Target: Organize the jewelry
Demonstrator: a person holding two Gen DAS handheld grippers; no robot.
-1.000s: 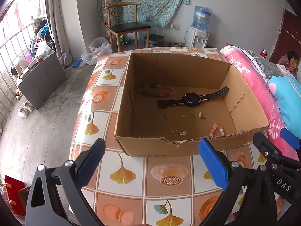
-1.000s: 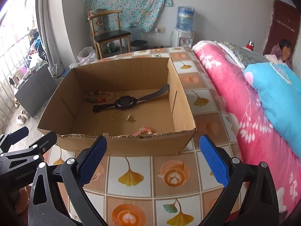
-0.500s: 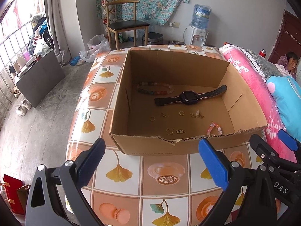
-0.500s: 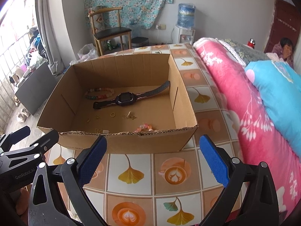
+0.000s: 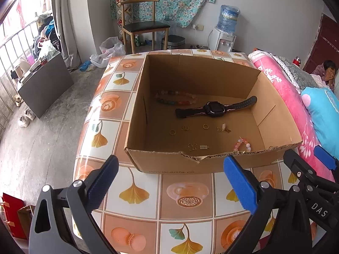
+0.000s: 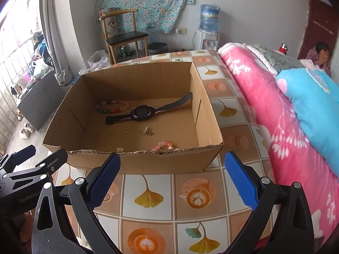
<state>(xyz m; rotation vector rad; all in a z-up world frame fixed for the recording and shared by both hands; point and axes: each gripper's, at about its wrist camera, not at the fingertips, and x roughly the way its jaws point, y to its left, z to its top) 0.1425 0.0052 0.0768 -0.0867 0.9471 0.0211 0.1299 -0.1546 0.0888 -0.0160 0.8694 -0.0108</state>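
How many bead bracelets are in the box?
2. A big multicoloured bead bracelet lies near the far wall of the cardboard box, behind the black watch. A small pink bead bracelet lies by the near wall, partly hidden by it.

A box (image 5: 165, 165) is sitting on the bench (image 5: 184, 199). Inside it, a watch (image 5: 214, 108) is lying across the middle, with a bead string (image 5: 175, 97) lying behind it to the left. Before the watch, rings (image 5: 172, 132) and small charms (image 5: 222, 128) are lying in a row. A bracelet (image 5: 242, 144) is lying by the near wall, to the right. A bed (image 6: 275, 110) is lying right of the bench; a chair (image 5: 144, 26) is standing behind it.
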